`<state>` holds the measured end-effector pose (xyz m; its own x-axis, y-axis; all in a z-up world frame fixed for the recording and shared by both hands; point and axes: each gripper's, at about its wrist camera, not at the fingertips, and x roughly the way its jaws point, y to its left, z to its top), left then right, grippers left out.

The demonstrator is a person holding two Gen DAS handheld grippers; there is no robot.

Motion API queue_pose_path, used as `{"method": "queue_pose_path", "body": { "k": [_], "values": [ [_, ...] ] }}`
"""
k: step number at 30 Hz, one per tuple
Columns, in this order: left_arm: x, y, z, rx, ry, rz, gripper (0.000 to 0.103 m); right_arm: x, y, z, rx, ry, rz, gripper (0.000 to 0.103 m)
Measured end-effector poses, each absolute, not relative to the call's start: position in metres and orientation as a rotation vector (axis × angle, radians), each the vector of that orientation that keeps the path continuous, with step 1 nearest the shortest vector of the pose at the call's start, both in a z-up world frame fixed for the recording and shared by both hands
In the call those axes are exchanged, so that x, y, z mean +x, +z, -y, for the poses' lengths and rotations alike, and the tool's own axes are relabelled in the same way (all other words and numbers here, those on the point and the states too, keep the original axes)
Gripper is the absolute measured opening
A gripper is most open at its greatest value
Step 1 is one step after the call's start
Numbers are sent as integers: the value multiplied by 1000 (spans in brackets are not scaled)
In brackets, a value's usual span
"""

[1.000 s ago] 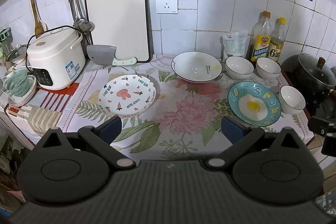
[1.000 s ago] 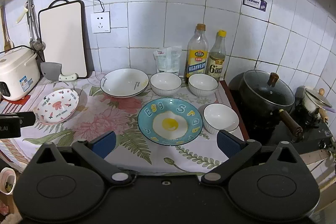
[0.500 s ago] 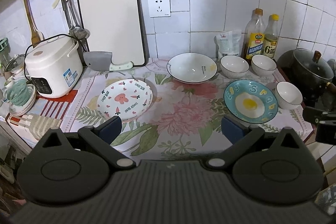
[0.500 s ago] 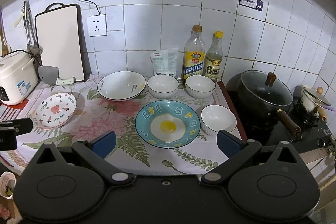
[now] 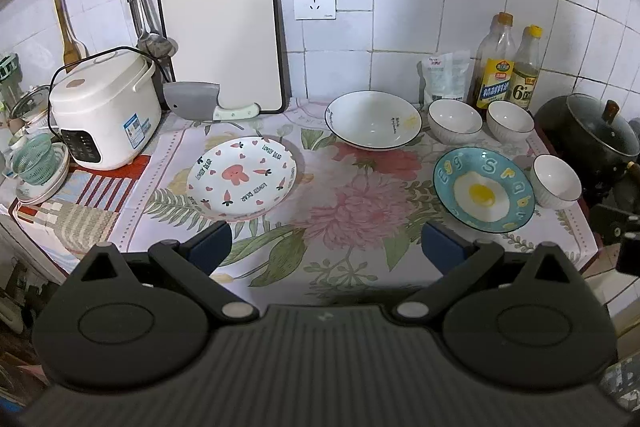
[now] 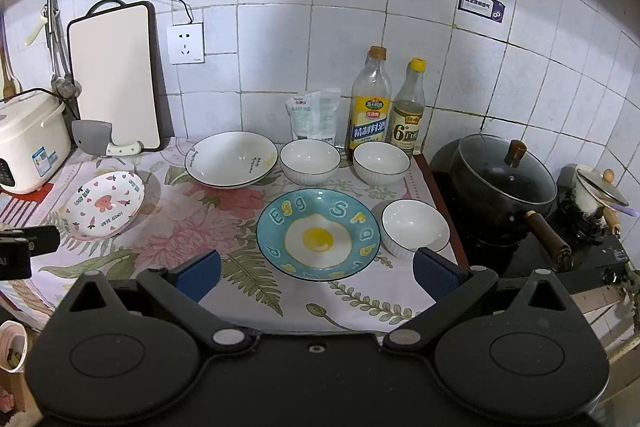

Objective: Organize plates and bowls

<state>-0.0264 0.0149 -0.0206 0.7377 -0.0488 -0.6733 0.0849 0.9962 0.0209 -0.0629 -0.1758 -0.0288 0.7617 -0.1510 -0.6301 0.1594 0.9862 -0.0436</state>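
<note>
On the floral cloth lie a white plate with pink hearts (image 5: 242,177) (image 6: 105,205), a large white bowl (image 5: 373,119) (image 6: 231,159), a blue egg plate (image 5: 483,189) (image 6: 318,234) and three small white bowls: two at the back (image 6: 310,161) (image 6: 382,163) and one (image 6: 415,228) right of the egg plate. My left gripper (image 5: 325,247) is open and empty, held back from the counter's front edge. My right gripper (image 6: 316,273) is open and empty, just in front of the egg plate.
A rice cooker (image 5: 105,107), cleaver (image 5: 208,105) and cutting board (image 5: 222,31) stand at the back left. Two bottles (image 6: 370,103) and a pouch (image 6: 314,115) stand against the wall. A black lidded pot (image 6: 502,183) sits on the stove at right.
Both grippers have pulled back and risen a little from the counter, so the dishes look smaller and farther. Nothing on the counter has moved.
</note>
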Motion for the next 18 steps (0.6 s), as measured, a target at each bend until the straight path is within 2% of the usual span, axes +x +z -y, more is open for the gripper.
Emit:
{"method": "queue_pose_path", "body": {
  "k": [11, 15, 18],
  "values": [
    [-23, 14, -14, 37, -108, -651, 102, -69, -12, 208, 72, -65, -539, 103],
    [-4, 7, 0, 9, -142, -675, 102, -67, -24, 233, 119, 38, -450, 103],
    [12, -10, 15, -20, -201, -683, 102, -54, -40, 253, 185, 63, -472, 103]
  ]
}}
